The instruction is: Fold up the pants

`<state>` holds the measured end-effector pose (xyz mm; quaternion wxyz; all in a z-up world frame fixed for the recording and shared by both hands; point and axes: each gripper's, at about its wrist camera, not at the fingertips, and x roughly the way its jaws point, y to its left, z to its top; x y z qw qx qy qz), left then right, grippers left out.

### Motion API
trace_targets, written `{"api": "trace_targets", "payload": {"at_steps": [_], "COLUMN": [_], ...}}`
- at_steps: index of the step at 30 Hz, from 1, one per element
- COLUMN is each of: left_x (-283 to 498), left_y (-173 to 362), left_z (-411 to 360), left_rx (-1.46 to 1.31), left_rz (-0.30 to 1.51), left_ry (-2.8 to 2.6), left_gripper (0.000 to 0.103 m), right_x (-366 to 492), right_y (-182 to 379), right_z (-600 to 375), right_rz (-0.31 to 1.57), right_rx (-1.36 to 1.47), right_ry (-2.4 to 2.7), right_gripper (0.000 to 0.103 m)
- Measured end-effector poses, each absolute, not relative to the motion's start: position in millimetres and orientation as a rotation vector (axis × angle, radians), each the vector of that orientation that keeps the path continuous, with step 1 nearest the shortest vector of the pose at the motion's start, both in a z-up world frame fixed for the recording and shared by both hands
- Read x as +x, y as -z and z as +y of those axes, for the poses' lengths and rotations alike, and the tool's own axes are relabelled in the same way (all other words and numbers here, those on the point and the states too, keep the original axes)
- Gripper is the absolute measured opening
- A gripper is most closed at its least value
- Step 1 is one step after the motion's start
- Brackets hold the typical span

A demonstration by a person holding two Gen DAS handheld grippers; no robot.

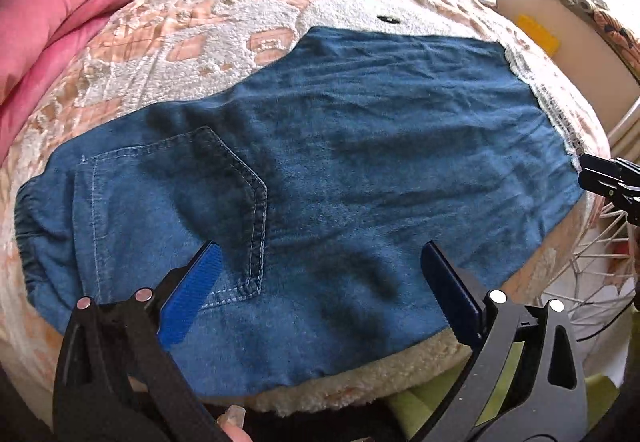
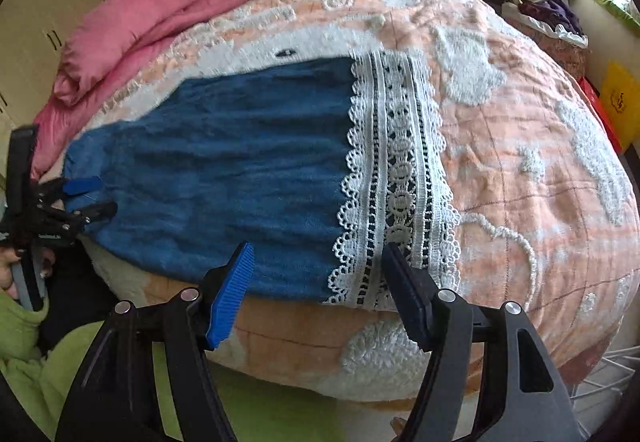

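Left wrist view: pants are lying flat across the bed, pocket up; left tongs are hovering apart above the near edge, probably readying a grip.
Right wrist view: right tongs are gaping over the lace hem.
Hidden: waistband is running partly out of sight.
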<state>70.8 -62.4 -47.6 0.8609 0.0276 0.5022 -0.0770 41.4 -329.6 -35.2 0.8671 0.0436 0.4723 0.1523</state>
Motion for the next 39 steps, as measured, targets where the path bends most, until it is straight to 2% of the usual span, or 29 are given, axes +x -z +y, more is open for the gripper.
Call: {"api": "trace_targets", "payload": {"at_steps": [8, 9, 10, 39], "left_x": [61.2, 60.6, 59.6, 70.9], "left_y": [25.3, 22.8, 19.8, -43.1], "left_z": [-65.8, -66.6, -68.2, -119.1], "left_rx": [0.050, 0.051, 0.053, 0.099], "left_rz": [1.000, 0.994, 0.987, 0.860], "left_ry": [0.156, 0.157, 0.156, 0.220], "left_gripper": [0.093, 0.093, 0.093, 0.093], "right_x": [31.8, 30.5, 29.0, 3.6], "right_y": [12.4, 10.4, 7.9, -35.9], "right_z": [-338.1, -338.5, -339.6, -375.6], "right_rz": [0.944, 0.939, 0.929, 0.762], "right_rx": [0.099, 0.094, 0.091, 0.132], "right_ry": [-0.297, -0.292, -0.282, -0.214], "right_gripper": [0.065, 0.085, 0.096, 0.096]}}
